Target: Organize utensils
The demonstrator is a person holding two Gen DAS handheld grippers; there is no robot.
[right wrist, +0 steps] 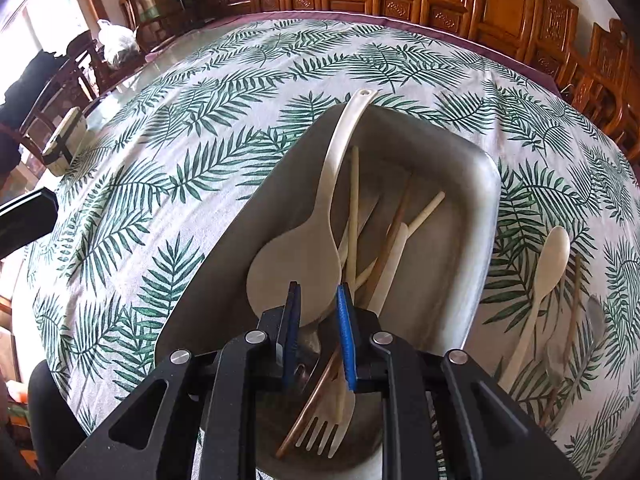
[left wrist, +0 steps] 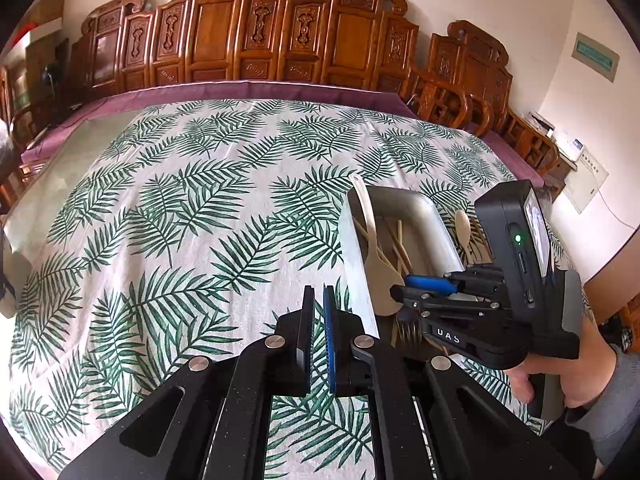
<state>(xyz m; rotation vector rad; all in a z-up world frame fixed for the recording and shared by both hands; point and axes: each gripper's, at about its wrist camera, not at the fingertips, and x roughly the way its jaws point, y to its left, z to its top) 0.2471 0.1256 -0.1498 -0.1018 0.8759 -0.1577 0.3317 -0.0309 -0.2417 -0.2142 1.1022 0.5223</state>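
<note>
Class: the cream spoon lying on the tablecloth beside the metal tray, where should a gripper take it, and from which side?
Probably the slim handle of the cream spoon, from above, fingers straddling it crosswise: it lies flat beside the tray, with a brown stick close alongside.

Tablecloth (right wrist: 168,184): off-white with dark green palm-leaf print, purple cloth edge (left wrist: 256,90) at 12 o'clock. Tray (right wrist: 476,216) is dull silver-grey; the rice paddle (right wrist: 316,224), fork (right wrist: 332,420) and the spoon (right wrist: 548,276) at 3 o'clock are all cream. Both grippers black, right gripper (right wrist: 318,300) pads blue; carved chairs (left wrist: 240,28) reddish-brown wood.
</note>
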